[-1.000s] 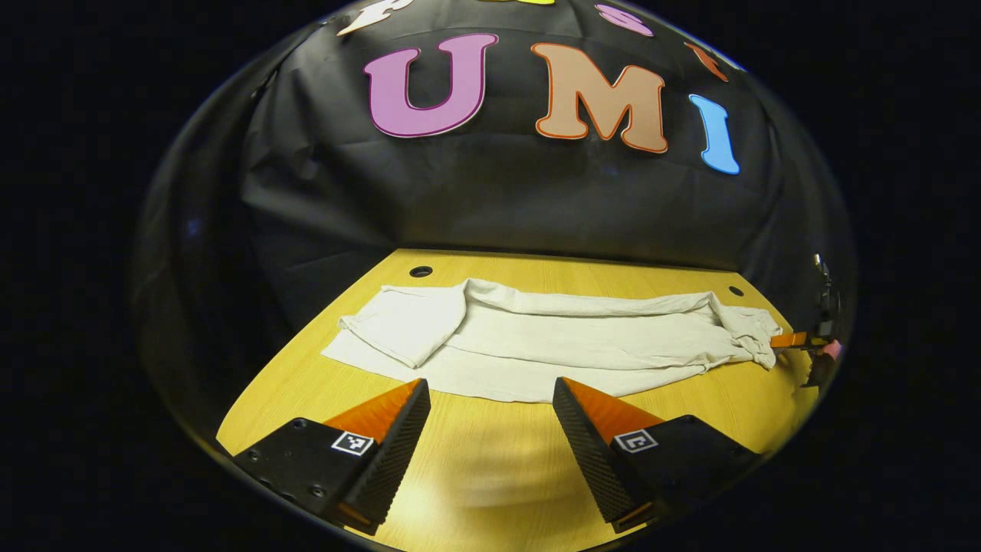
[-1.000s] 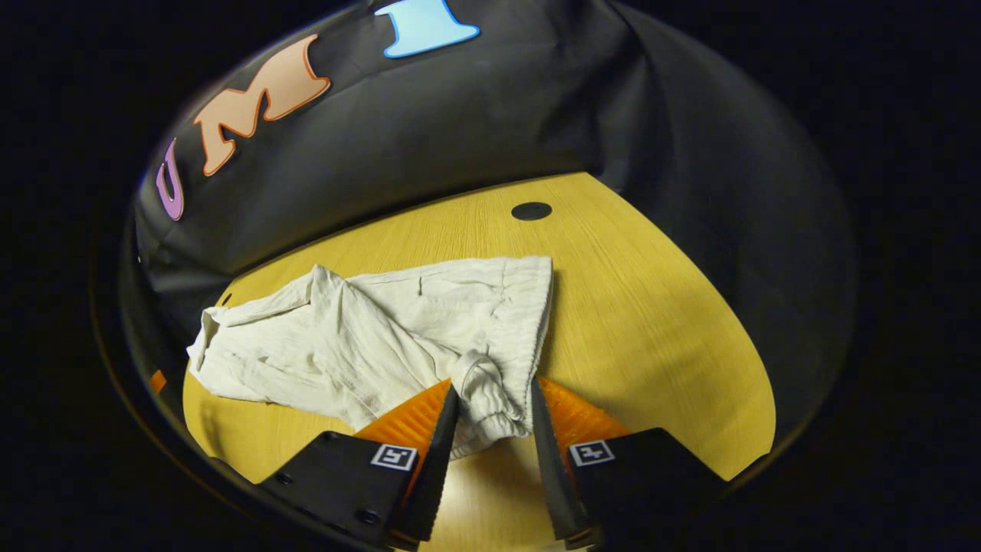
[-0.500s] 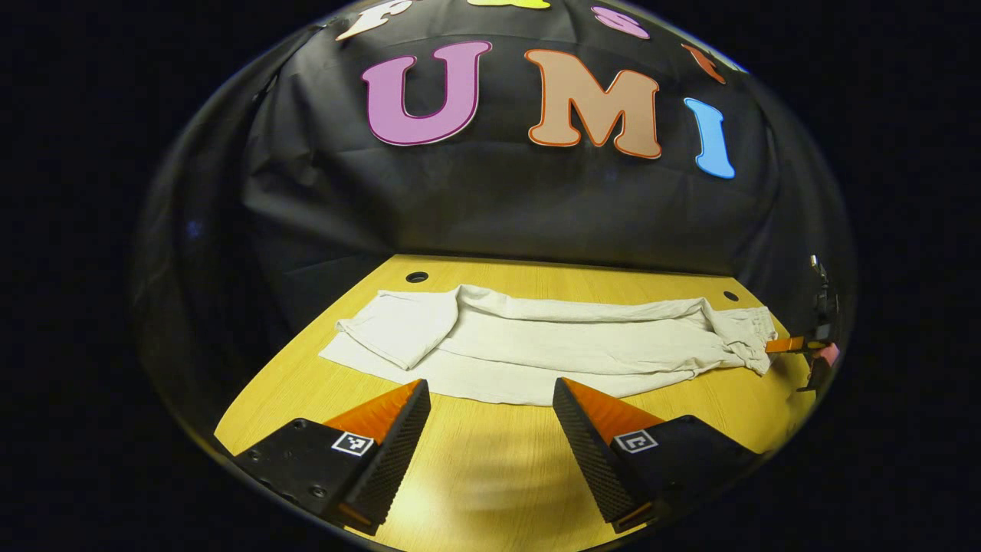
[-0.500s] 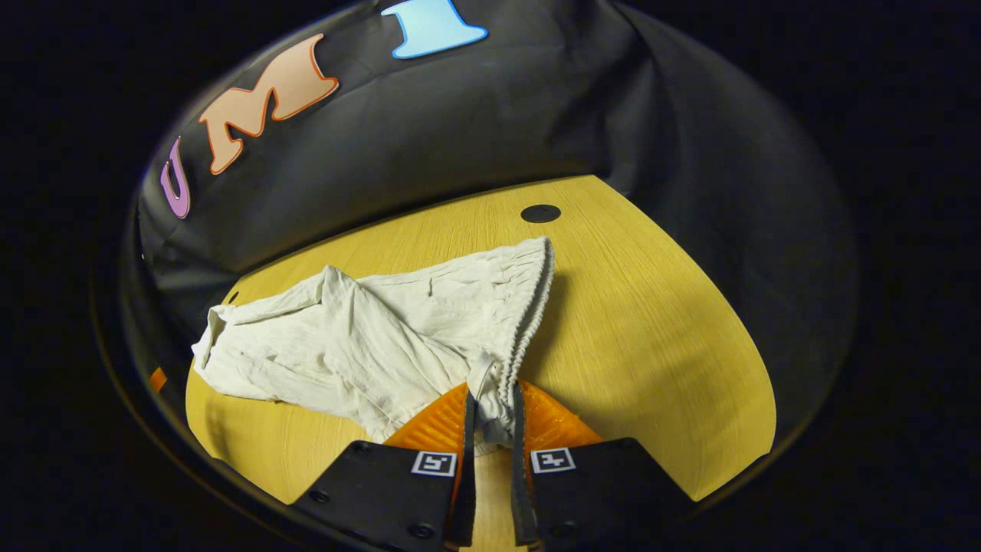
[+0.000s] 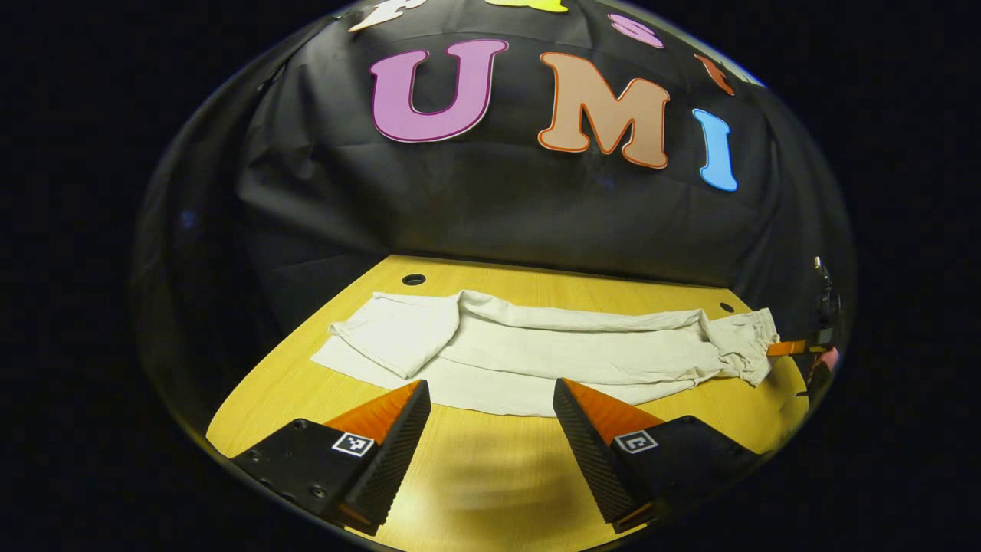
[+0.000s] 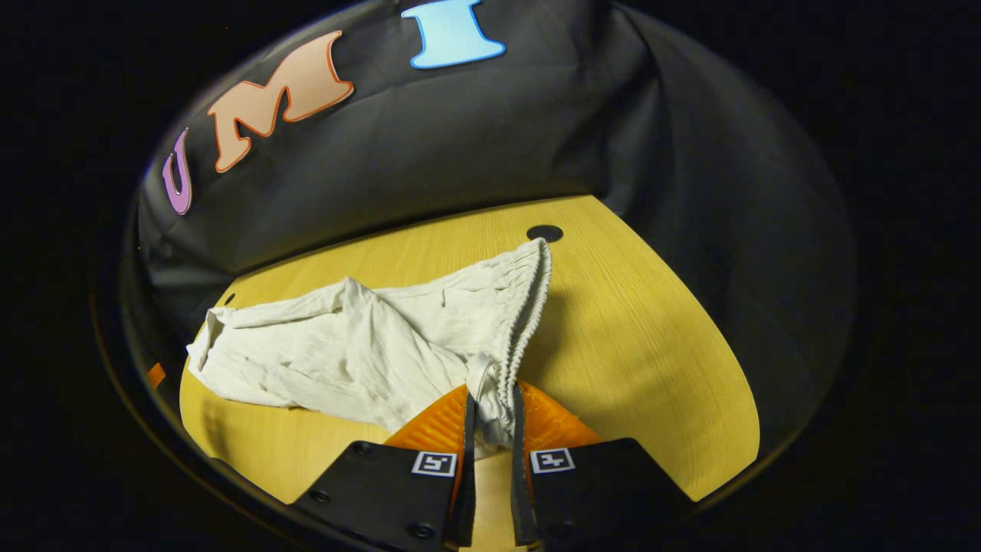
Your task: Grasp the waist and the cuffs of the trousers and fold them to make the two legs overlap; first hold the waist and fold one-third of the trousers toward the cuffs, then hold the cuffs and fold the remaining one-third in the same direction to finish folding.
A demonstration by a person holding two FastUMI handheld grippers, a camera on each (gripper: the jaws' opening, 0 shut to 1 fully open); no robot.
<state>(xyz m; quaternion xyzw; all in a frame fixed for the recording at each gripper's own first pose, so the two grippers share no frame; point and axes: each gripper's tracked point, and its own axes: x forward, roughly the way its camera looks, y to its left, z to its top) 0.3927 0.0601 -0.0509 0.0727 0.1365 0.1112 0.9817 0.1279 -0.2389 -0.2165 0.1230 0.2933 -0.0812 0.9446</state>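
Right gripper view has the right gripper (image 6: 490,414) clamped on the trousers' (image 6: 360,353) waist (image 6: 525,322), leg-overlap fold beginning, while the left gripper (image 5: 490,414), jaws spread near the trousers, must next grasp the cuffs (image 5: 375,337).

Booth with a wooden table against black cloth

A yellow wood-grain table (image 5: 490,475) stands in front of a black cloth wall (image 5: 490,207) that hangs in creases and wraps around both sides. Two small round holes sit near the table's far edge, one at the left (image 5: 413,280) and one at the right (image 6: 545,232). Light falls brightest on the near part of the tabletop; the surroundings are dark.
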